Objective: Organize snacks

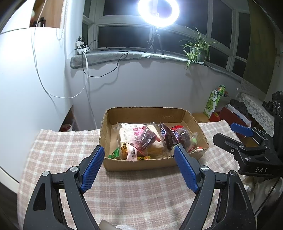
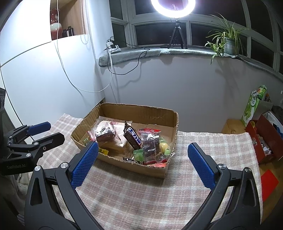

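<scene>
A shallow cardboard box (image 1: 138,165) stands on the checked tablecloth, and it also shows in the right wrist view (image 2: 141,169). Inside lie a wrapped bread pack (image 1: 130,139), a dark Snickers bar (image 1: 167,137) (image 2: 132,138), clear bags of dark sweets (image 1: 147,138) (image 2: 150,145) and small green candies (image 2: 138,154). My left gripper (image 1: 139,150) is open and empty, just in front of the box's near wall. My right gripper (image 2: 143,146) is open and empty, in front of the box's near right corner. Each gripper shows at the edge of the other's view.
The checked tablecloth (image 1: 123,194) covers the table. A green carton (image 2: 253,106) and a red box (image 2: 263,139) stand to the right beyond the table. A windowsill with a ring light (image 1: 158,12), a plant (image 1: 196,47) and cables runs behind.
</scene>
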`<act>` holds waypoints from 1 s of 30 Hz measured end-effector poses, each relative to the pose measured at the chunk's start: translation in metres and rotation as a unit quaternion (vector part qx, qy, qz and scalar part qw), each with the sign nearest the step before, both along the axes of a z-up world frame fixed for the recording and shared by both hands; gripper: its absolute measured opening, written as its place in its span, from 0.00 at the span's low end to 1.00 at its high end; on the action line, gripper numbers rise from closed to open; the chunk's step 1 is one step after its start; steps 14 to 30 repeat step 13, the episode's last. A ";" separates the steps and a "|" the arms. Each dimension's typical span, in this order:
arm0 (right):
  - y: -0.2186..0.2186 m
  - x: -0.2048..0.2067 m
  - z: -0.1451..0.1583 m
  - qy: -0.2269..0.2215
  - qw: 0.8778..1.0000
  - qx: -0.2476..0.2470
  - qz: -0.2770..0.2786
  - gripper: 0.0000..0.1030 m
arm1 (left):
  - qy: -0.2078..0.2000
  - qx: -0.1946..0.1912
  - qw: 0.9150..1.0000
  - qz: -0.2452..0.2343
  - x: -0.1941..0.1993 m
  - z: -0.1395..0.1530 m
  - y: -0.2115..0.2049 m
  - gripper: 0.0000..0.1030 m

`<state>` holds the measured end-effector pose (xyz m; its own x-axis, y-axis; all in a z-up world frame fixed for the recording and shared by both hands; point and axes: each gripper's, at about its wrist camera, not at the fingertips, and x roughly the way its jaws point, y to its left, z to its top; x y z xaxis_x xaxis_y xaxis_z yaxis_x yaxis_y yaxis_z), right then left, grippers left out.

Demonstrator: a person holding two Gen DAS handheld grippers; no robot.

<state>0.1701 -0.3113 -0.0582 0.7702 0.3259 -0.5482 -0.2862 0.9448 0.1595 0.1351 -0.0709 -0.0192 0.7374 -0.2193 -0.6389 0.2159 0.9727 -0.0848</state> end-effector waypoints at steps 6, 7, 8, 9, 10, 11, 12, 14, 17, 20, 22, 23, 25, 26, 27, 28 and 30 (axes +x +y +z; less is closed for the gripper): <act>-0.001 0.000 -0.001 0.001 1.000 -0.001 0.002 1.00 | -0.001 0.000 1.000 0.001 -0.002 0.000 -0.001 0.79; -0.002 0.000 -0.001 0.001 1.000 -0.002 0.002 1.00 | -0.003 0.001 1.000 0.001 -0.002 0.000 -0.001 0.79; -0.002 -0.001 -0.002 0.001 1.000 -0.002 0.002 1.00 | -0.003 0.000 1.000 0.000 -0.002 0.000 -0.001 0.79; -0.002 -0.001 -0.002 0.001 1.000 -0.002 0.002 1.00 | -0.005 -0.001 1.000 -0.001 -0.003 0.000 -0.001 0.79; -0.002 -0.001 -0.003 0.001 1.000 -0.003 0.002 1.00 | -0.006 -0.001 1.000 -0.002 -0.003 0.001 -0.001 0.79; -0.001 -0.002 -0.003 0.002 1.000 -0.003 0.001 1.00 | -0.006 0.000 1.000 -0.001 -0.003 0.001 -0.001 0.79; -0.002 -0.002 -0.003 0.002 1.000 -0.003 0.001 1.00 | -0.006 0.001 1.000 0.000 -0.003 0.001 -0.001 0.79; -0.002 -0.002 -0.004 0.002 1.000 -0.003 0.001 1.00 | -0.005 0.002 1.000 0.000 -0.004 0.000 -0.001 0.79; -0.002 -0.002 -0.004 0.002 1.000 -0.003 0.001 1.00 | -0.005 0.002 1.000 0.000 -0.004 0.000 -0.001 0.79; -0.002 -0.002 -0.004 0.002 1.000 -0.003 0.001 1.00 | -0.005 0.002 1.000 0.000 -0.004 0.000 -0.001 0.79; -0.002 -0.002 -0.004 0.002 1.000 -0.003 0.001 1.00 | -0.005 0.002 1.000 0.000 -0.004 0.000 -0.001 0.79; -0.002 -0.002 -0.004 0.002 1.000 -0.003 0.001 1.00 | -0.005 0.002 1.000 0.000 -0.004 0.000 -0.001 0.79; -0.002 -0.002 -0.004 0.002 1.000 -0.003 0.001 1.00 | -0.005 0.002 1.000 0.000 -0.004 0.000 -0.001 0.79; -0.002 -0.002 -0.004 0.002 1.000 -0.003 0.001 1.00 | -0.005 0.002 1.000 0.000 -0.004 0.000 -0.001 0.79; -0.002 -0.002 -0.004 0.002 1.000 -0.003 0.001 1.00 | -0.005 0.002 1.000 0.000 -0.004 0.000 -0.001 0.79; -0.002 -0.002 -0.004 0.002 1.000 -0.003 0.001 1.00 | -0.005 0.002 1.000 0.000 -0.004 0.000 -0.001 0.79; -0.002 -0.002 -0.004 0.002 1.000 -0.003 0.001 1.00 | -0.005 0.002 1.000 0.000 -0.004 0.000 -0.001 0.79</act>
